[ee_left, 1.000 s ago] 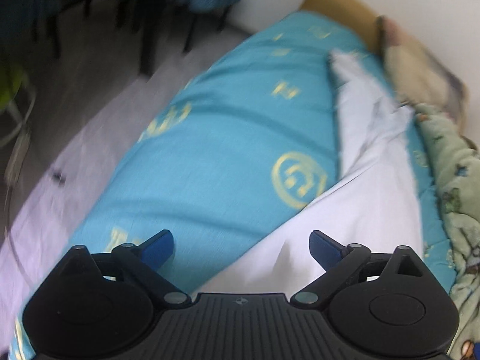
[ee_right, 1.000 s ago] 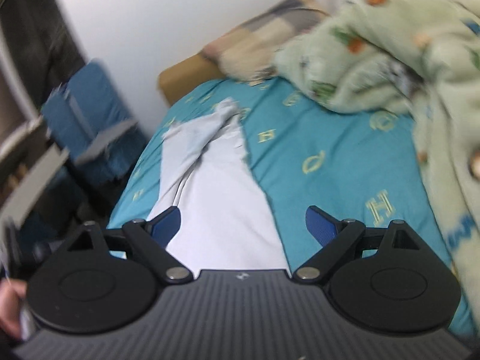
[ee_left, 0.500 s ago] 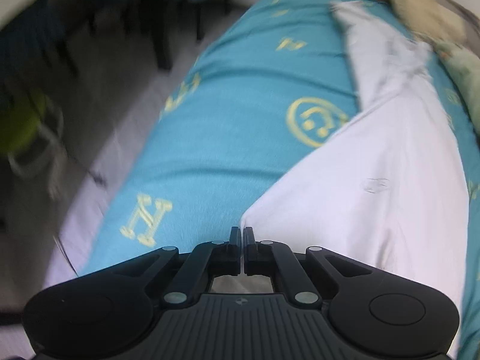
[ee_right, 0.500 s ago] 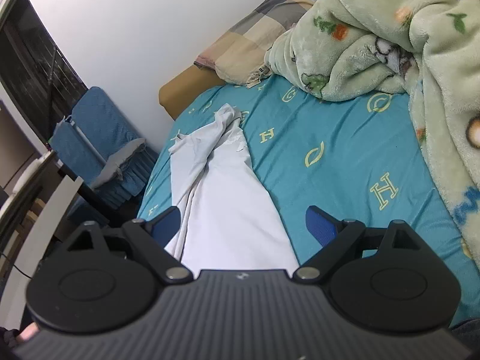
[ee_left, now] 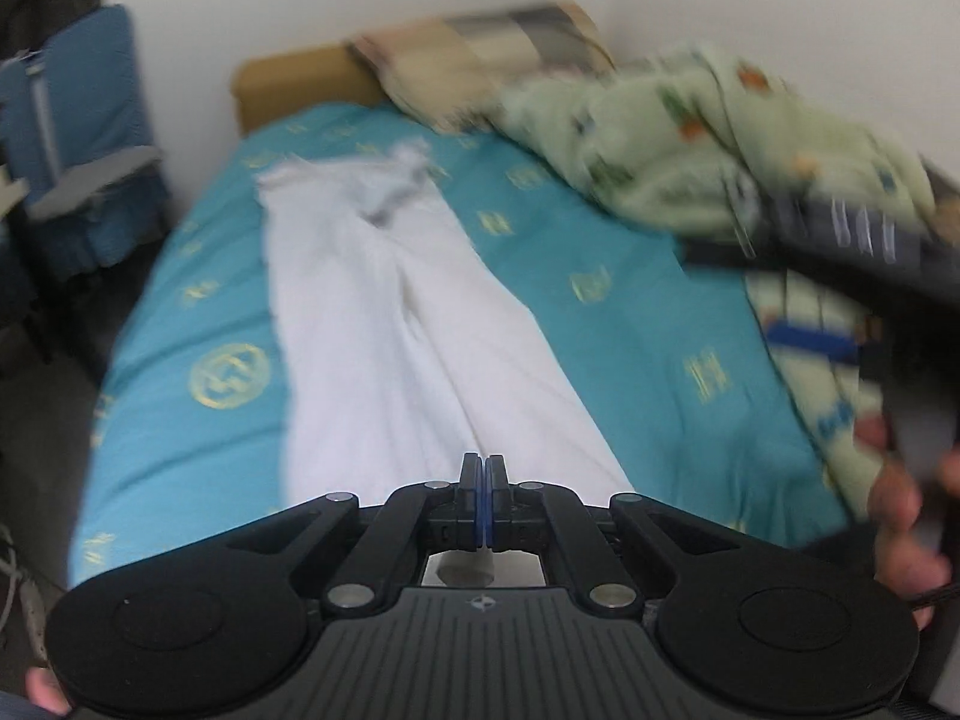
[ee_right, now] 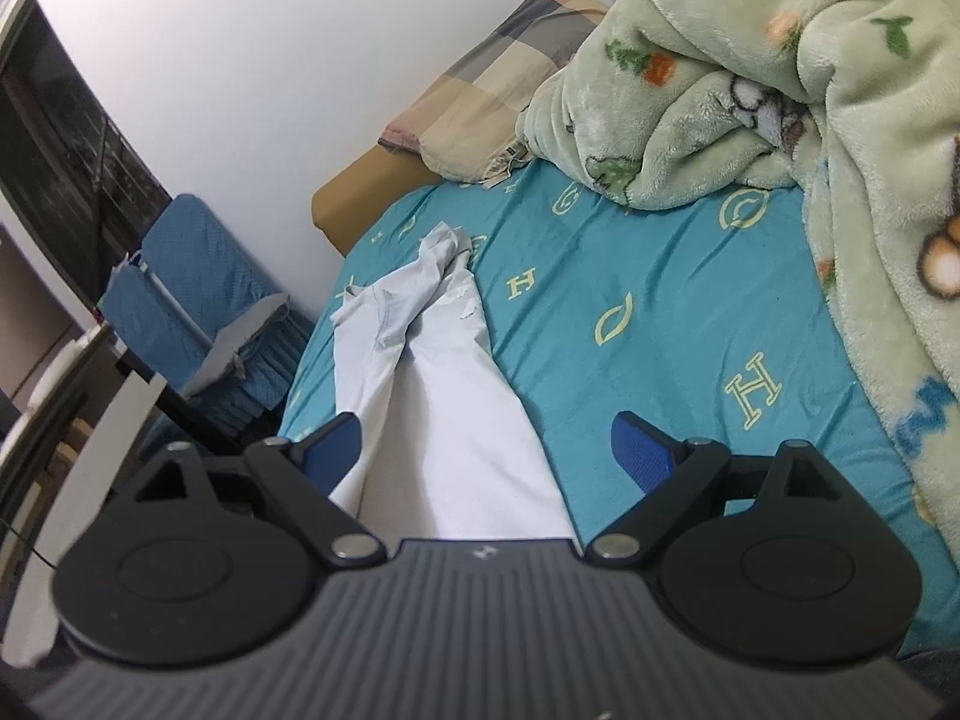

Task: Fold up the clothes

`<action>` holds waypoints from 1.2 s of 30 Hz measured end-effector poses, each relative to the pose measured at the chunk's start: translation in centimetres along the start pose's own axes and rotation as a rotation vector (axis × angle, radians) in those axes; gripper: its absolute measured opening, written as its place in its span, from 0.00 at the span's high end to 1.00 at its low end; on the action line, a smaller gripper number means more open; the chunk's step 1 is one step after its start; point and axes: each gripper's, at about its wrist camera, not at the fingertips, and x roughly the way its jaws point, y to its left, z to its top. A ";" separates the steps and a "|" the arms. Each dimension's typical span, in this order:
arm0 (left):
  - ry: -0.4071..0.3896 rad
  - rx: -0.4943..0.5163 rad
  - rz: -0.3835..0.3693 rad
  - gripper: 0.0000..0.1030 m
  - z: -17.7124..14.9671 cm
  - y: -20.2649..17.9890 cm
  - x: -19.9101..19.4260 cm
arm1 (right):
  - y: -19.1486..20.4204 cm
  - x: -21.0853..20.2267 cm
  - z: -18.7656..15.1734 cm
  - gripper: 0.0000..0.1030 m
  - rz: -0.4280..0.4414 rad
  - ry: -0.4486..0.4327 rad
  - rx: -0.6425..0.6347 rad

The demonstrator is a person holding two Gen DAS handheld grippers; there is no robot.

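Both wrist cameras look forward along their fingers, down the bed point(ee_left: 630, 312) toward the headboard wall. Each sits close above the white garment point(ee_left: 420, 348), which both views share with the green blanket point(ee_right: 750, 90).

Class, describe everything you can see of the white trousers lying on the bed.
The white trousers are thin, plain, woven-looking cloth, laid lengthwise on the teal bed sheet with both legs side by side, a crease between them. The far ends are crumpled and greyish. The near end runs under the cameras. The left gripper is closed at that near edge, apparently pinching it, though the contact is partly hidden. The right gripper hangs open above the cloth.
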 end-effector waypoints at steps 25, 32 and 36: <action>-0.211 -0.119 0.063 0.12 8.0 9.1 0.0 | 4.7 5.0 1.6 0.31 -0.015 0.025 -0.213; -0.091 -0.316 0.032 0.12 6.7 14.6 4.7 | 10.7 18.8 4.2 0.45 0.042 0.153 -0.360; -0.029 -0.391 0.046 0.14 5.8 16.8 7.8 | 13.2 29.3 5.0 0.57 -0.009 0.229 -0.392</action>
